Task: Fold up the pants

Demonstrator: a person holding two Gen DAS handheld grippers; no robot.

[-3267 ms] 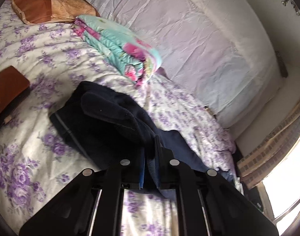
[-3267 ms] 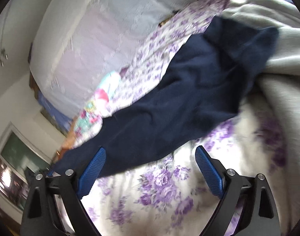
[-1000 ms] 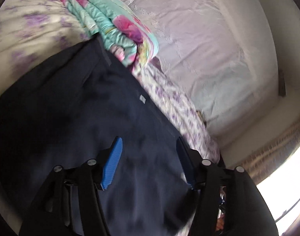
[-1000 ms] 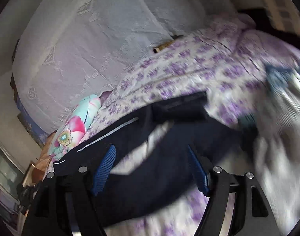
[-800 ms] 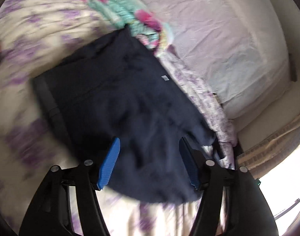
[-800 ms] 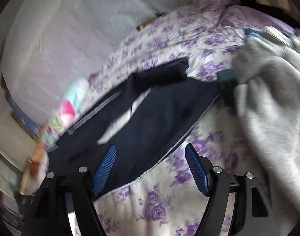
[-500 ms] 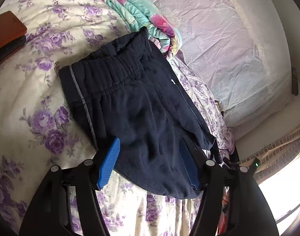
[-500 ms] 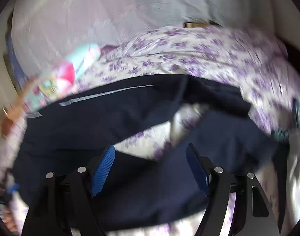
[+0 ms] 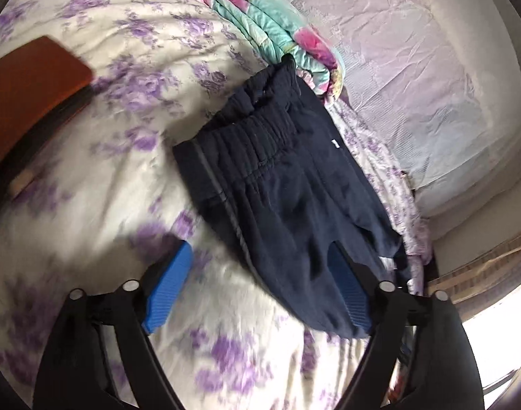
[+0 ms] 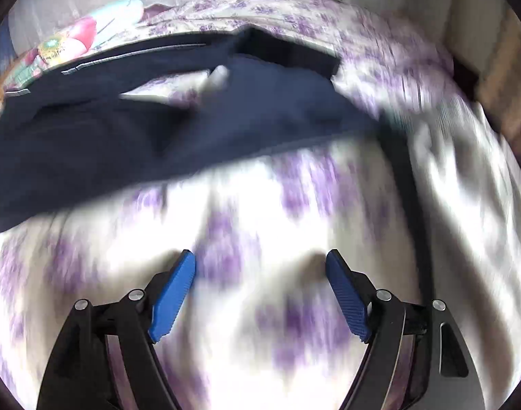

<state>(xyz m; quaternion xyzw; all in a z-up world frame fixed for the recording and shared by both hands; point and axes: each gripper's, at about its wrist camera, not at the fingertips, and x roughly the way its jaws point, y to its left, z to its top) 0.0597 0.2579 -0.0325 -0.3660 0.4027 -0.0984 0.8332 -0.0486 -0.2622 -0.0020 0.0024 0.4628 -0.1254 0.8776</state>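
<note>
Nearest the cameras, both grippers are opening with nothing between the pads.
Left gripper (image 9: 260, 287) hangs over the near hem of the navy pants (image 9: 287, 184); right gripper (image 10: 260, 290) over bare floral sheet (image 10: 247, 212). Flatten both legs before folding; waistband lies far, touching the folded quilt (image 9: 274, 24).

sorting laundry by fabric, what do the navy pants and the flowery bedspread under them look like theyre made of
Navy pants: seemingly a soft matte knit, like sweatpant jersey; signs are the gathered ribbed elastic waistband, limp drape and no sheen. A thin pale stripe runs down the side.

Flowery bedspread: probably a smooth woven cotton or blend, cream with printed purple flowers; it lies in soft creases, but blur hides the weave.
</note>
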